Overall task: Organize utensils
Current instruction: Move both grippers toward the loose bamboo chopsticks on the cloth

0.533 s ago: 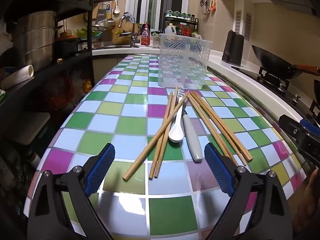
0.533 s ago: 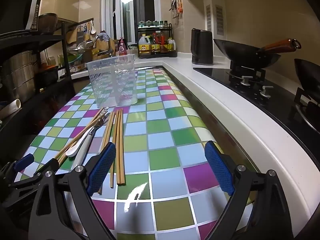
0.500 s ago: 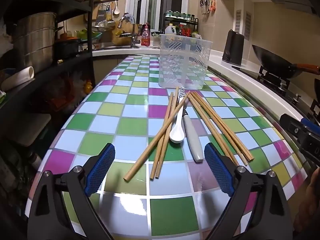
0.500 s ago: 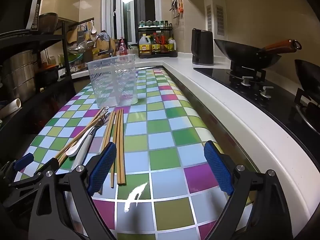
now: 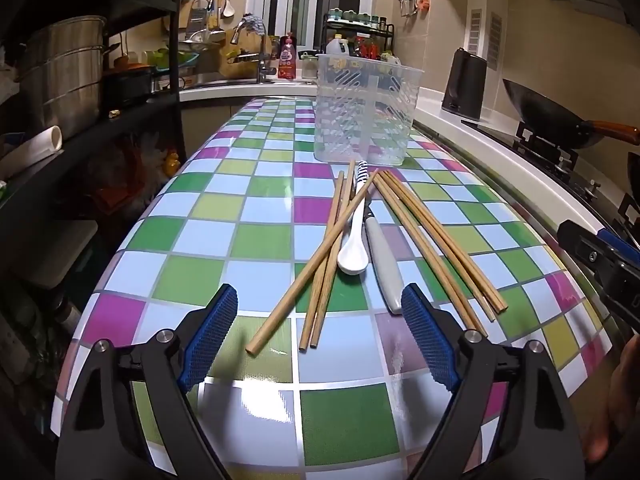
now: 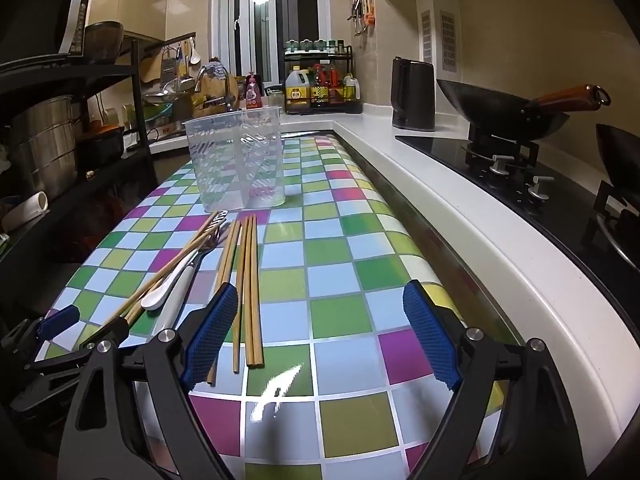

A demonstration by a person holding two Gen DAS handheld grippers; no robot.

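Note:
Several wooden chopsticks [image 5: 320,264], a white spoon [image 5: 352,256] and a grey-handled fork [image 5: 384,268] lie in a loose pile on the checkered table [image 5: 256,240]. A clear plastic utensil holder [image 5: 366,110] stands upright just beyond them. My left gripper [image 5: 318,340] is open and empty, just short of the near chopstick ends. My right gripper [image 6: 320,336] is open and empty to the right of the pile; chopsticks [image 6: 250,284] lie by its left finger. The holder [image 6: 236,164], spoon [image 6: 160,296] and left gripper [image 6: 84,324] also show in the right wrist view.
A white counter ledge [image 6: 460,216] runs along the table's right side, with a hob, a black wok [image 6: 508,116] and a dark kettle [image 6: 414,98]. A black shelf rack with steel pots [image 5: 64,76] stands on the left. A sink and bottles are at the back.
Almost nothing has changed; the left wrist view has shifted very slightly. Both grippers stay open and the utensils have not moved.

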